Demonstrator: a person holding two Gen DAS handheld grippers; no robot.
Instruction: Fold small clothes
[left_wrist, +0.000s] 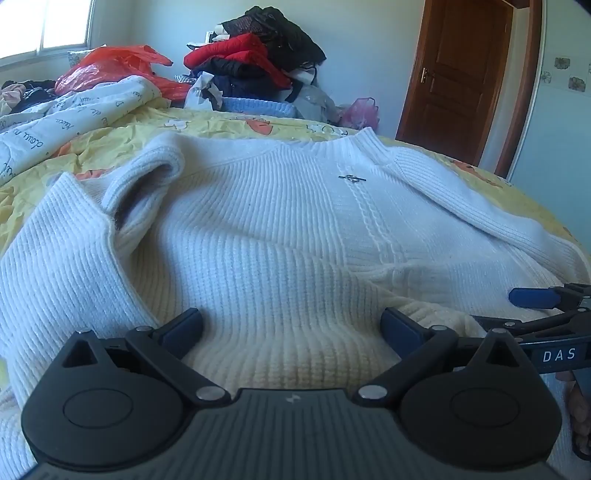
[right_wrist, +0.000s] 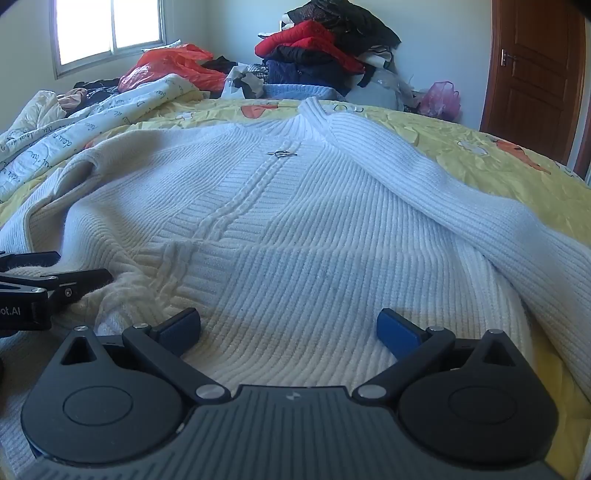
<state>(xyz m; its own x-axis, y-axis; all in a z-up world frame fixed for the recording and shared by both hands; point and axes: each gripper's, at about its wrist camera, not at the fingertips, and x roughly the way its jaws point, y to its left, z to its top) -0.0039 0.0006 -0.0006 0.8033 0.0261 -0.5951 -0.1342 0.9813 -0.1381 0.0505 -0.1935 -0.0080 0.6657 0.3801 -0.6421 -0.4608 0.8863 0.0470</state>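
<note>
Your left claw (left_wrist: 291, 325) and right claw (right_wrist: 288, 325) both stand wide open, holding nothing, over the hem of the white knit sweater (left_wrist: 280, 229) lying flat on the bed (left_wrist: 110, 136).

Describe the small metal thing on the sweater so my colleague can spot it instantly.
A white ribbed sweater lies spread over the yellow bedspread. Follow its central cable braid up toward the collar: the metal clasp sits there, the only shiny, dark item on the plain knit.
</note>
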